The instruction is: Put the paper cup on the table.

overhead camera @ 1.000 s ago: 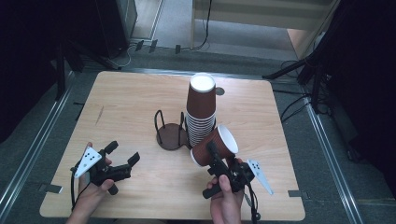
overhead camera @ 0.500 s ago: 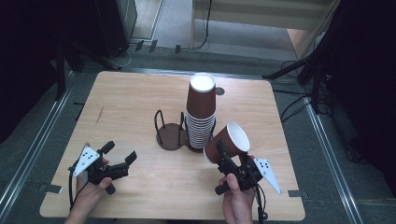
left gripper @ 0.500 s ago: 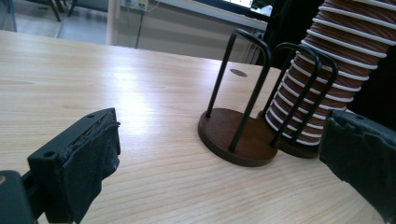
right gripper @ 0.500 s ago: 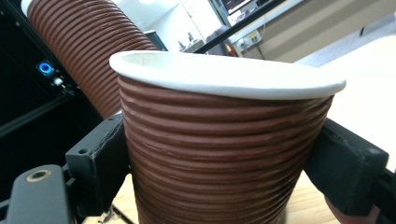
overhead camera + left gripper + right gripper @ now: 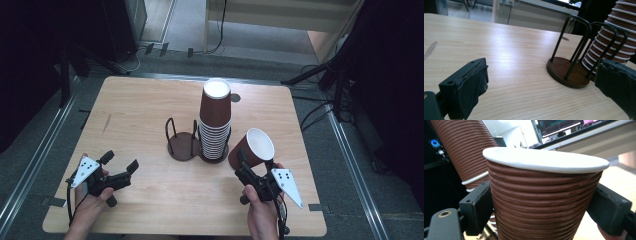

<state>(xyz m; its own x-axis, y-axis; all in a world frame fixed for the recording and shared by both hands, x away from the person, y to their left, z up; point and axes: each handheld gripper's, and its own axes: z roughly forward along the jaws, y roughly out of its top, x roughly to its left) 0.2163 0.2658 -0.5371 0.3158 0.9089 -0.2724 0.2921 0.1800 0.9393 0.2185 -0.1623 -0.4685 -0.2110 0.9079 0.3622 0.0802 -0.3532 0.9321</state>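
While the left tool (image 5: 541,82) gapes empty, the right tool (image 5: 544,207) seemingly clamps a paper cup (image 5: 544,195).

No words, labels, brands or numbers can be read anywhere; the lit screen (image 5: 564,126) at twelve o'clock in the right gripper view is too blurred.

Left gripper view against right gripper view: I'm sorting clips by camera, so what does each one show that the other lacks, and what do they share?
The left gripper view alone has the black wire cup holder standing on the wooden table, framed by the left gripper with its jaws wide apart and nothing between them. The right gripper view alone has the single brown ribbed cup with a white rim, pressed between the pads of the right gripper. Both show the stack of brown cups, seen beside the holder in one and behind the held cup in the other.
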